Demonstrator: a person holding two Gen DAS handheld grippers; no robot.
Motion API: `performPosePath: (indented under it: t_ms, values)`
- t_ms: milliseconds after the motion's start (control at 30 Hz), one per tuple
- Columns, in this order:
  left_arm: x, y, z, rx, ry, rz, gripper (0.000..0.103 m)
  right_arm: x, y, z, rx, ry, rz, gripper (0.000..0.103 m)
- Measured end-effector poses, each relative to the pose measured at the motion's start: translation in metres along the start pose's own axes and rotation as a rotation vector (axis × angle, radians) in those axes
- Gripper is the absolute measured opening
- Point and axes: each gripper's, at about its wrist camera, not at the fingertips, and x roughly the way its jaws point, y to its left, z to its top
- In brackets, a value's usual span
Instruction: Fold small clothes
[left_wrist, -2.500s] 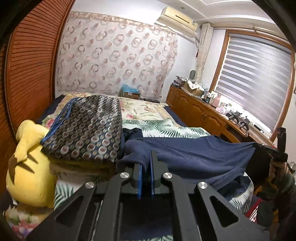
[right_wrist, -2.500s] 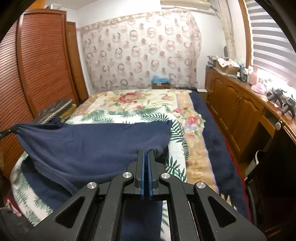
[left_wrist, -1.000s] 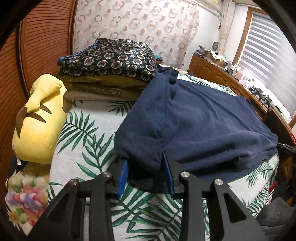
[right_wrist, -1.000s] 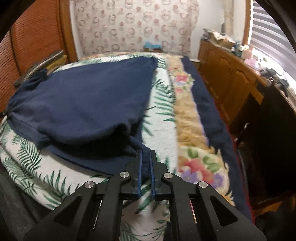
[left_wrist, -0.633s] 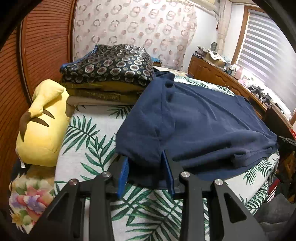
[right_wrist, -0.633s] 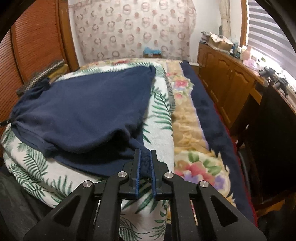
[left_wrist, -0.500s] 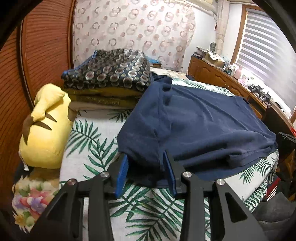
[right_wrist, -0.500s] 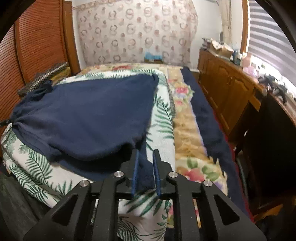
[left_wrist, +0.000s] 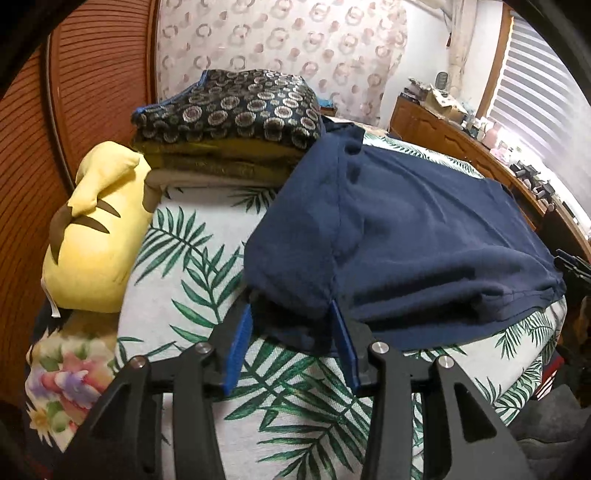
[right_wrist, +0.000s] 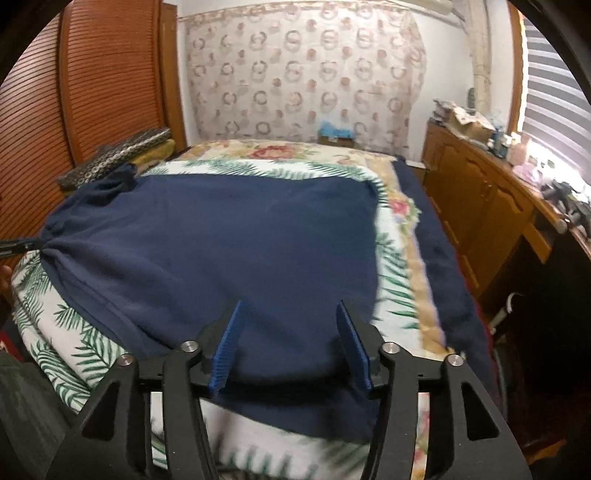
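Standing spread, the right tool (right_wrist: 288, 336) has just been opening, its blue pads clear of the navy shirt (right_wrist: 236, 243) lying beneath them. The left tool (left_wrist: 291, 339) has also been opening, shirt's corner loose between its parted pads. The shirt lies flat on the bed (left_wrist: 207, 240), beside the folded stack (left_wrist: 232, 122) and yellow plush (left_wrist: 96, 225).
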Motion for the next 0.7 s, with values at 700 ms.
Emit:
performPosePath:
  t_ms: [700]
  values:
    - [0.006, -0.006, 0.002, 0.007, 0.000, 0.003, 0.046, 0.052, 0.046, -0.012, -0.030, 0.022, 0.015, 0.074]
